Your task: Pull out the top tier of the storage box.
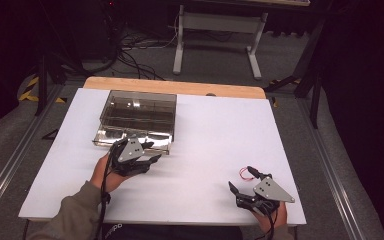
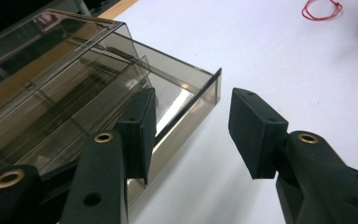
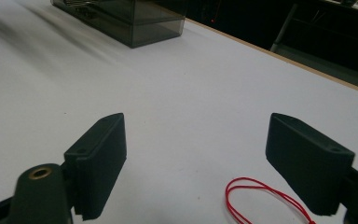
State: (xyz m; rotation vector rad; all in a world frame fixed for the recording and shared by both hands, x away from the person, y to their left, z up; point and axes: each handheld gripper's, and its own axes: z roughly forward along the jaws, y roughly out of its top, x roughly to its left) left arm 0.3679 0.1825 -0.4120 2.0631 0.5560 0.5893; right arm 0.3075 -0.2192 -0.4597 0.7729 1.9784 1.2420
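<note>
Left tongs [image 2: 191,133] open astride the smoked acrylic drawer box [image 2: 74,84] front lip [image 2: 191,105]: rigid, slick, brittle; I'd pinch there. Right tongs [image 3: 196,163] open, empty.

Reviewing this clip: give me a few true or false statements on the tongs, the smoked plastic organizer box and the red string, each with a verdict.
1. The left tongs straddle the front wall of the pulled-out drawer of the organizer box. True.
2. The right tongs are clamped on the red string loop. False: they stand open, with the loop lying on the white table between the jaws.
3. The organizer box is opaque white. False: it is smoked, see-through plastic with dividers inside.
4. The red string loop lies on the table beside the right tongs, apart from the box. True.
5. Both tongs are at the box. False: the left tongs alone are there.
</note>
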